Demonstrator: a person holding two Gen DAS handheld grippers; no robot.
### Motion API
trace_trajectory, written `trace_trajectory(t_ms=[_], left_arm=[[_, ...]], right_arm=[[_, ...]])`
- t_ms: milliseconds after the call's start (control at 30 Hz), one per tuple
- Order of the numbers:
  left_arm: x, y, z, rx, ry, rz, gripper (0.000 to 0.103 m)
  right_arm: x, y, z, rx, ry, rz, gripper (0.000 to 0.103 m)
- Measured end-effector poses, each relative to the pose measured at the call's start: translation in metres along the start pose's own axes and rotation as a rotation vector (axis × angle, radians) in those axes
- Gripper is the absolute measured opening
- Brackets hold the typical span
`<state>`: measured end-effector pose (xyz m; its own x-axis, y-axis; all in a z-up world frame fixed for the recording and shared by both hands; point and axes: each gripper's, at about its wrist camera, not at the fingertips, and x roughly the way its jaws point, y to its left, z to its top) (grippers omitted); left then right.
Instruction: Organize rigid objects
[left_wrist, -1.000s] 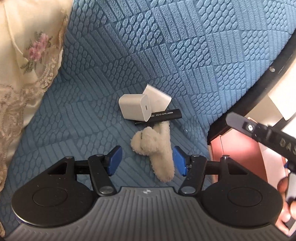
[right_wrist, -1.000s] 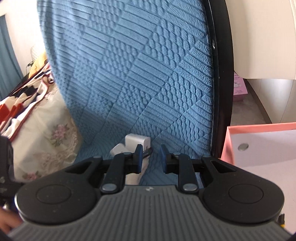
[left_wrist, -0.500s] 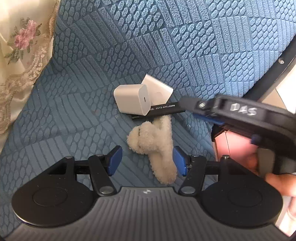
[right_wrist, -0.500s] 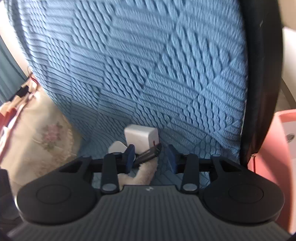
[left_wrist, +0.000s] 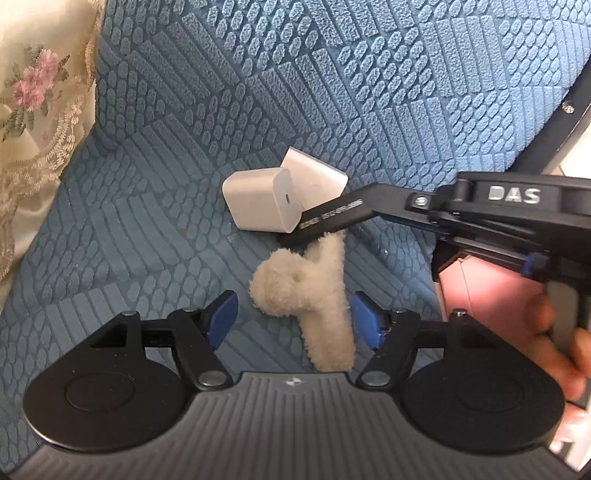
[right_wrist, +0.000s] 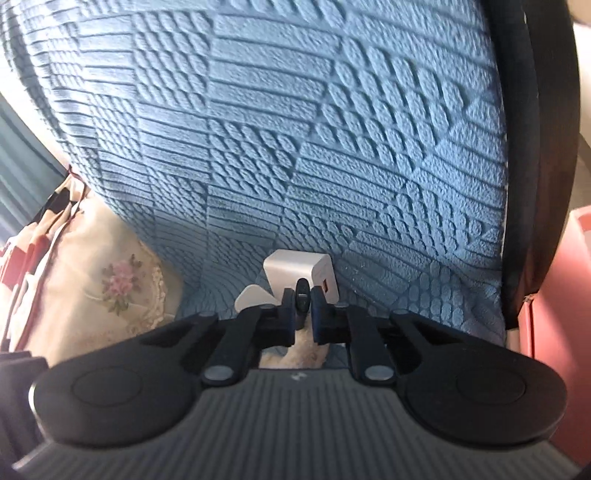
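Gripping the black stick (left_wrist: 332, 218) by its near end, the right claw (right_wrist: 303, 308) had just been closing and now sat pinched tight on it, the stick showing end-on between the blue pads in the right wrist view; the stick's far end still lay against the front white charger (left_wrist: 260, 201), with a second white charger (left_wrist: 314, 177) just behind that, all on the blue textured cushion (left_wrist: 369, 92); the left claw (left_wrist: 293, 321) hung with its jaws wide, having just been opening a little further, and straddled the fluffy cream clip (left_wrist: 314, 299) without pressing on it; a pink box (left_wrist: 491, 291) showed past the cushion's dark edge on the right, likely the place for the hard things, though that was only a guess; to do this step well, the stick probably wanted lifting straight up and clear before any sideways swing, so that its free end would not drag the charger along or catch the fluffy clip lying just under it; held so near one end, it could pivot in the pads, so a slow, level carry seemed wise; the left claw would do best keeping out of the right one's path.
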<state>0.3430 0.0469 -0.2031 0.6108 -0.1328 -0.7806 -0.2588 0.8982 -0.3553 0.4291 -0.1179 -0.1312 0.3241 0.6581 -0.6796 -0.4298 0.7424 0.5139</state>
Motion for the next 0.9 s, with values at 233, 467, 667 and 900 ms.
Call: trace_trajectory(t_ms=[233,467,667,900], left_arm=[[0.003,-0.007,0.001,0.071,-0.012,0.018,0.072],[0.010,-0.012,-0.001,0.103,-0.009,0.019,0.072],[0.013,-0.014,-0.003,0.104,0.020,0.033,0.038],[-0.004,-0.008,-0.006,0.063,0.020,0.003,0.020]], right_arm=[[-0.018,0.006,-0.001,-0.038,-0.020,-0.032,0.012],[-0.045,-0.005,0.002,-0.060,-0.052,-0.055,0.012],[-0.049,0.004,-0.006,-0.103,-0.009,-0.122,0.012],[-0.061,0.006,-0.019,-0.112,-0.014,-0.135,0.012]])
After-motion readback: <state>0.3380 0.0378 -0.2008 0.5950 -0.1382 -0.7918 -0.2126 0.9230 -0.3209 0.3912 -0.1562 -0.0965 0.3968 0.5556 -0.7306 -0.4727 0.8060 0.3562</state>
